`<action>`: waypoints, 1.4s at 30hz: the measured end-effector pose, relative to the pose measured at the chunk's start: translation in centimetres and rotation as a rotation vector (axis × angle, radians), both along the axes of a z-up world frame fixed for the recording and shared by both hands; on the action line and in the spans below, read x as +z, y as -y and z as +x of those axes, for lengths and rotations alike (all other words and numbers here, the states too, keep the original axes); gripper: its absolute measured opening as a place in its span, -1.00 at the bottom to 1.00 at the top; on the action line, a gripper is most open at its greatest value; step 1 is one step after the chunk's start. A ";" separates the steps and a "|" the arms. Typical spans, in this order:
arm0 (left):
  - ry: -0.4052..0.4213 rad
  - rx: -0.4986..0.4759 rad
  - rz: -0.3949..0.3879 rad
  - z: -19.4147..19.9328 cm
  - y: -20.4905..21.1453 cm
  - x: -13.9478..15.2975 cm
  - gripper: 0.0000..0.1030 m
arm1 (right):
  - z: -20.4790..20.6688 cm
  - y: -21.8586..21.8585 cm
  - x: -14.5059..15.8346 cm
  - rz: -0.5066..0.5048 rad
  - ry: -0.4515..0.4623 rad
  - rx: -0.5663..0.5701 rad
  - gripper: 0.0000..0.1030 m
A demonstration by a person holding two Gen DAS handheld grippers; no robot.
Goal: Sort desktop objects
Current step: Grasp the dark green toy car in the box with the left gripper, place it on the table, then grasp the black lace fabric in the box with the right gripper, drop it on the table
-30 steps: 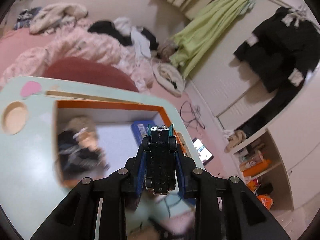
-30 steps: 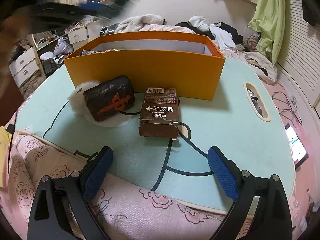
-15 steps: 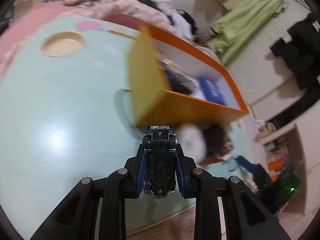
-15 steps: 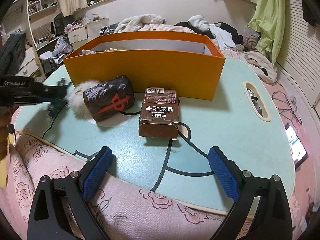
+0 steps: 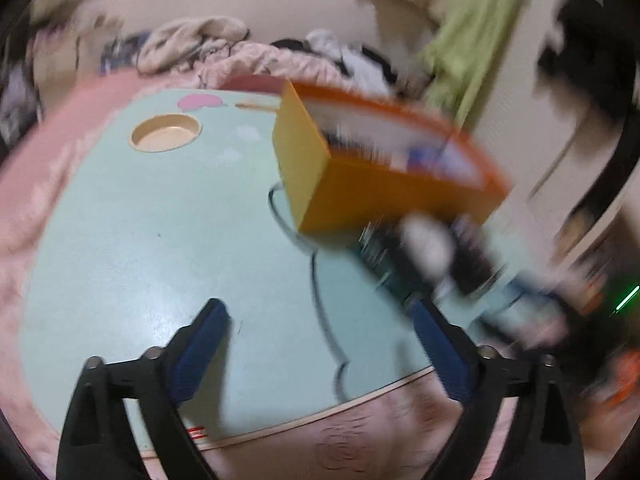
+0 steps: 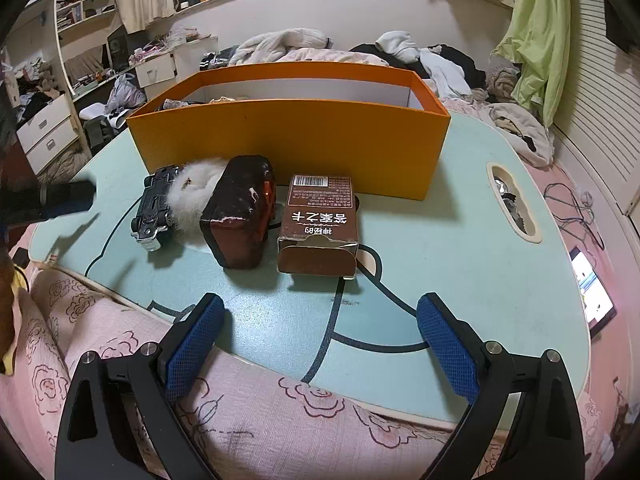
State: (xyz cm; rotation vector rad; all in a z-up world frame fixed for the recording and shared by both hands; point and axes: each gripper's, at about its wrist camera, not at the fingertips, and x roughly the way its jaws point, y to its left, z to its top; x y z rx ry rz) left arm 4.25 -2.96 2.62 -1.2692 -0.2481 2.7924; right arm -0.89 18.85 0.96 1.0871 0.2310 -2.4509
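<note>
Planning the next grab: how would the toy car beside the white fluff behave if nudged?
The toy car seems to lie wheels-up on the table, so it would likely slide, not roll. It looks small and rigid, probably light. The fluff touching it may drag.

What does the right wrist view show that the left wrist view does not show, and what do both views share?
Only the right wrist view shows clearly the brown printed carton, the toy car lying on the table beside the white fluffy thing, the dark block, and the right claw, open and empty.

Only the left wrist view shows the round recess in the table and the left claw, opening with nothing between its pads.

Both show the orange box on the light green table.
</note>
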 end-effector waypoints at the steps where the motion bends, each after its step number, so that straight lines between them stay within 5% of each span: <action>1: -0.004 -0.006 -0.170 0.3 -1.4 -1.1 0.99 | 0.0 0.0 0.0 0.000 0.000 0.000 0.88; 3: -0.051 -0.041 -0.247 1.2 -2.5 -1.2 1.00 | 0.1 0.0 0.0 0.004 -0.001 -0.001 0.88; 8: -0.036 -0.009 -0.194 1.7 -0.9 -0.4 1.00 | 0.3 -0.4 0.0 -0.019 -0.002 -0.007 0.87; 12: -0.044 0.011 -0.199 2.0 -0.9 0.1 1.00 | 0.8 -1.3 1.1 -0.105 -0.030 0.012 0.51; 17: -0.045 0.011 -0.199 2.2 -0.8 0.2 1.00 | 0.2 -0.5 4.8 -0.226 -0.089 0.081 0.34; 22: -0.046 0.010 -0.198 2.3 -0.8 0.2 1.00 | -4.7 4.6 8.7 -0.339 0.078 0.221 0.16; 29: -0.047 0.008 -0.197 2.1 -0.8 -1.0 1.00 | -11.6 13.6 6.4 -0.219 0.381 0.190 0.16; 31: -0.047 0.008 -0.198 2.1 -0.9 -1.1 1.00 | -12.6 14.9 5.7 -0.158 0.383 0.183 0.14; 33: -0.048 0.008 -0.197 2.1 -0.8 -1.2 1.00 | -13.4 15.8 4.8 -0.128 0.394 0.185 -0.40; 35: -0.049 0.008 -0.198 1.9 -1.1 -1.1 1.00 | -13.9 15.0 4.5 -0.160 0.412 0.169 -0.61; 42: -0.049 0.008 -0.198 1.8 -1.2 -1.2 1.00 | -12.6 8.5 9.5 -0.472 0.332 0.185 -0.73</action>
